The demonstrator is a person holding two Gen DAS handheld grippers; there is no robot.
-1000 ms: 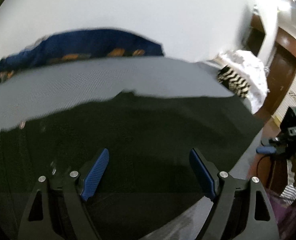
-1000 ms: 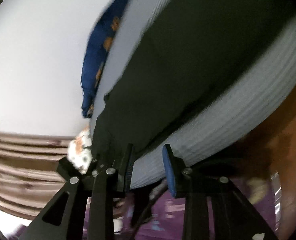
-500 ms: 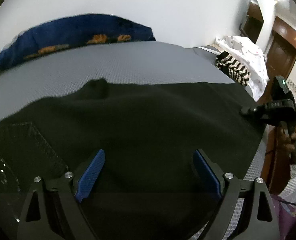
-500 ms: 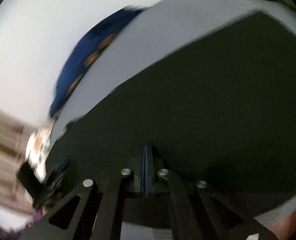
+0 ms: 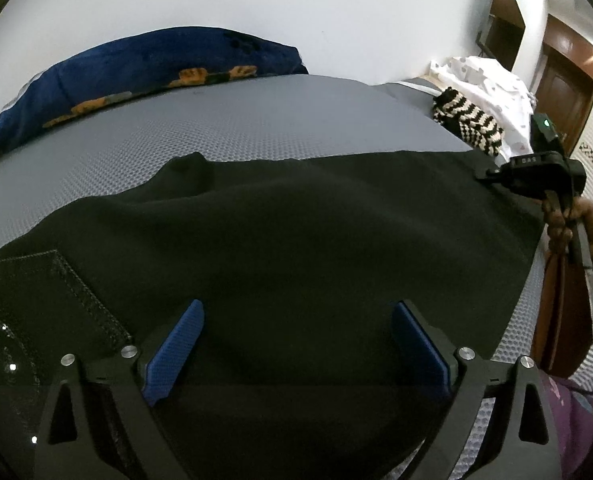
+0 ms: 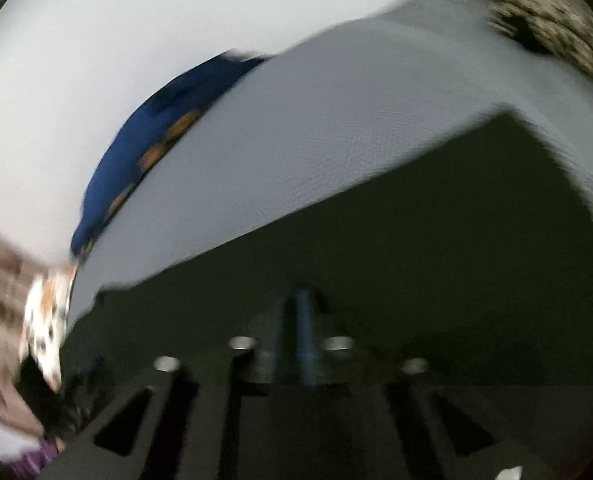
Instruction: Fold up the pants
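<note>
Black pants (image 5: 296, 240) lie spread across the grey bed (image 5: 216, 128), with a back pocket (image 5: 44, 300) at the near left. My left gripper (image 5: 296, 336) is open, its blue pads wide apart just above the pants near the front edge. My right gripper (image 5: 492, 172) shows in the left wrist view at the pants' far right corner, touching the cloth. In the blurred right wrist view it (image 6: 302, 316) is shut, pads together over the pants (image 6: 416, 260); I cannot tell whether cloth is pinched between them.
A blue pillow with orange figures (image 5: 144, 68) lies along the white wall at the back. A black-and-white zigzag garment (image 5: 464, 120) and white clothes (image 5: 492, 80) sit at the bed's right end. A wooden door (image 5: 560, 92) stands beyond.
My right gripper closed from open and moved over the pants' right corner. The left gripper stayed open and dropped closer to the pants, and the cloth now lies flatter.
</note>
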